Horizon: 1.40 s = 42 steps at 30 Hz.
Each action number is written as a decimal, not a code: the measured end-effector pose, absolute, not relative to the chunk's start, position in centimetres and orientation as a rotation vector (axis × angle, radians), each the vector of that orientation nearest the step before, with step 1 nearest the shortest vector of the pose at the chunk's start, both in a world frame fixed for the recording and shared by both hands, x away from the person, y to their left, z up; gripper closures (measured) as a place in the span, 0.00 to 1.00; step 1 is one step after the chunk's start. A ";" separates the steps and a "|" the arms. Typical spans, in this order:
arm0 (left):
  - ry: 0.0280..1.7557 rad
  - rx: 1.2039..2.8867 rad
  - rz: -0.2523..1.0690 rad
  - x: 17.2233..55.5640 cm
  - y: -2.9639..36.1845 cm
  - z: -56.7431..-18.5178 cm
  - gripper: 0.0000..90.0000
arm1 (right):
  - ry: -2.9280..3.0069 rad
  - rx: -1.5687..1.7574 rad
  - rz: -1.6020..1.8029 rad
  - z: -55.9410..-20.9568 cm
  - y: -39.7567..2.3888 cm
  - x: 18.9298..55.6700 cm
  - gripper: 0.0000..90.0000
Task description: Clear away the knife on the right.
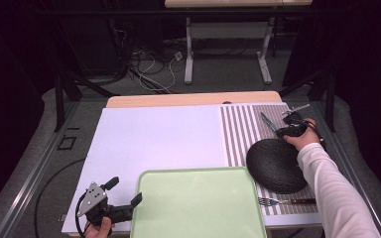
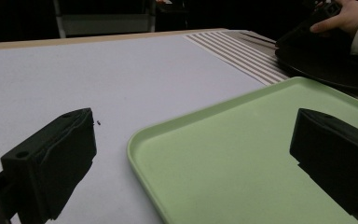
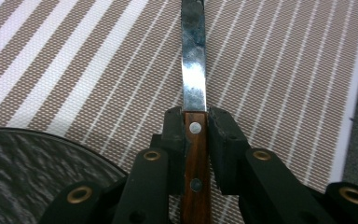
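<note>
Pale green tray (image 1: 198, 203) takes up the bottom middle of the high view, nothing on it, and my left gripper (image 1: 124, 193) sits at the bottom left with its jaws spread wide over the tray's near corner, holding nothing. In the left gripper view the tray rim (image 2: 135, 140) runs right between the two jaws.

Moving right: the striped placemat (image 1: 240, 134), then the dark round plate (image 1: 275, 166) at middle right, with a fork (image 1: 283, 202) lying below it near the bottom edge of the mat.

Upper right is where the action is. My right gripper (image 1: 292, 130) is clamped narrow on the knife (image 3: 195, 93), pads squeezing the wooden handle (image 3: 196, 154) just behind the blade, which points away over the mat, just beside the plate's rim.

My take on doing this bit well: the grip is close to the blade end, so the handle's tail could swing. I'd lift straight up, keep the blade level, clear the plate rim before carrying it across toward the tray.
</note>
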<state>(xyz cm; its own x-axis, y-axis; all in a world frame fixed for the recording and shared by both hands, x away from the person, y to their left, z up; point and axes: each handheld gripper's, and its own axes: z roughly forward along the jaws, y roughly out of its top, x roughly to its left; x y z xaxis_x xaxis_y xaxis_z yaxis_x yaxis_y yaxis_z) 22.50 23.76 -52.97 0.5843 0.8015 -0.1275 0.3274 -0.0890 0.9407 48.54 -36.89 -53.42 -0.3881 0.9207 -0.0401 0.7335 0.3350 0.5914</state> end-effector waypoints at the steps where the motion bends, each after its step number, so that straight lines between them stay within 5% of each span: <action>1: 0.951 1.673 0.517 22.5 23.7 -53.0 0.00 | 2.232 1.463 0.694 -53.4 -37.1 48.5 0.86; 17: 0.960 1.666 0.510 22.5 23.7 -53.0 0.00 | 2.123 1.581 0.702 -52.6 -40.5 47.6 0.86; 42: 0.954 1.664 0.515 22.5 23.7 -53.0 0.00 | 2.108 1.662 0.769 -49.5 -39.8 43.0 0.86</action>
